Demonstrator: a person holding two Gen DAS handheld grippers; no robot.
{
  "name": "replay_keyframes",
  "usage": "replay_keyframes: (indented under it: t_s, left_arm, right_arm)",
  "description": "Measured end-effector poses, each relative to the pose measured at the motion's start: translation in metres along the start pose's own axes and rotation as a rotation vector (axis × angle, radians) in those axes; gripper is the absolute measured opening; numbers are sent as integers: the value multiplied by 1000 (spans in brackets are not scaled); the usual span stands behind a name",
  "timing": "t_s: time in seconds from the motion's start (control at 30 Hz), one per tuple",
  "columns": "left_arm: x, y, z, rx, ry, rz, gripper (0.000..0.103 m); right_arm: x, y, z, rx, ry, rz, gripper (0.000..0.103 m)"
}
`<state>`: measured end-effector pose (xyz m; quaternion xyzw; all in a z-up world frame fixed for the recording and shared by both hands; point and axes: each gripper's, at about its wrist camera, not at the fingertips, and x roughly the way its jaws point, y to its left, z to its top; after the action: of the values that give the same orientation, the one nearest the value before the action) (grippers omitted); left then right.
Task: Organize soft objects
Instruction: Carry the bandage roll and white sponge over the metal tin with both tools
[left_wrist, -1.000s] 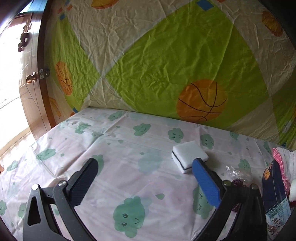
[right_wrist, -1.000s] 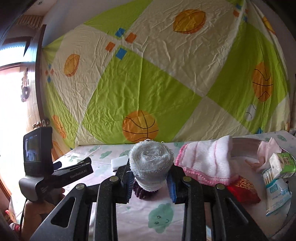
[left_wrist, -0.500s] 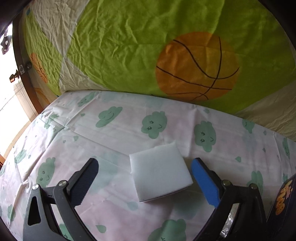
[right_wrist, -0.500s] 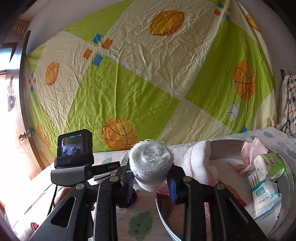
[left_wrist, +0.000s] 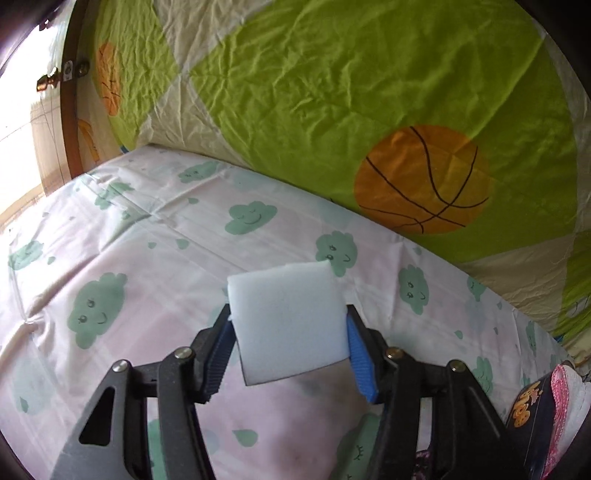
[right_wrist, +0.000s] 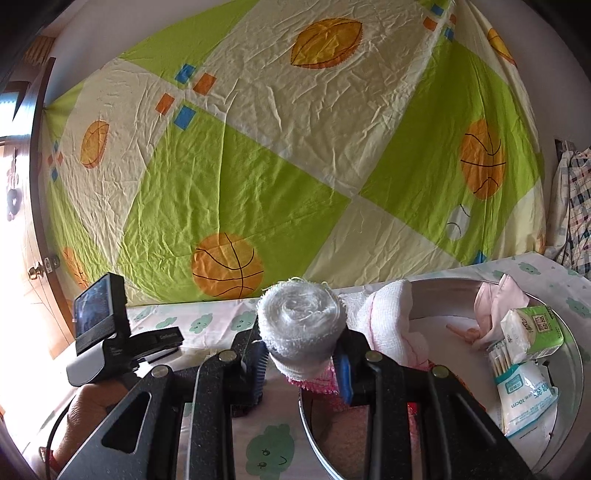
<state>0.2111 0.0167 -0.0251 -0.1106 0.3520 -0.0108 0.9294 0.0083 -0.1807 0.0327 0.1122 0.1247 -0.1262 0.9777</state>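
Sponge: a white foam block (left_wrist: 290, 317), lifted clear of the cloud-print surface (left_wrist: 122, 236).
Left tongs: (left_wrist: 288, 350) closed on the sponge's two sides, blue pads pressed in.
Gauze roll: a white wound roll (right_wrist: 301, 325), held just above the near rim of the basin.
Right tongs: (right_wrist: 303, 363) clamped on the roll.
Basin: a round metal tub (right_wrist: 574, 354), already loaded with a pink-edged cloth (right_wrist: 391, 314), a tissue pack (right_wrist: 535, 328) and cotton swabs (right_wrist: 517, 384).
Progress: judged well along; several items are binned, two are gripped but not yet deposited.
Remaining: both held items are to be released into the basin.
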Motion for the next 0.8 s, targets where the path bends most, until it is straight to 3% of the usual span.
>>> replay_keyframes:
  t_s: [0.2,0.43,0.8]
  left_arm:
    - [-67,13,-18,46,-210,-14,56]
    - [-111,15,-51,108,-341,26,57]
    - [-138,6,-79,175,-370,34,58]
  right_arm:
    - [-2,2,-1,-28,-31,-26,33]
    - [-7,11,-8,-105,-64,-80,33]
    - [-21,13,-14,-125,-85,-130,33]
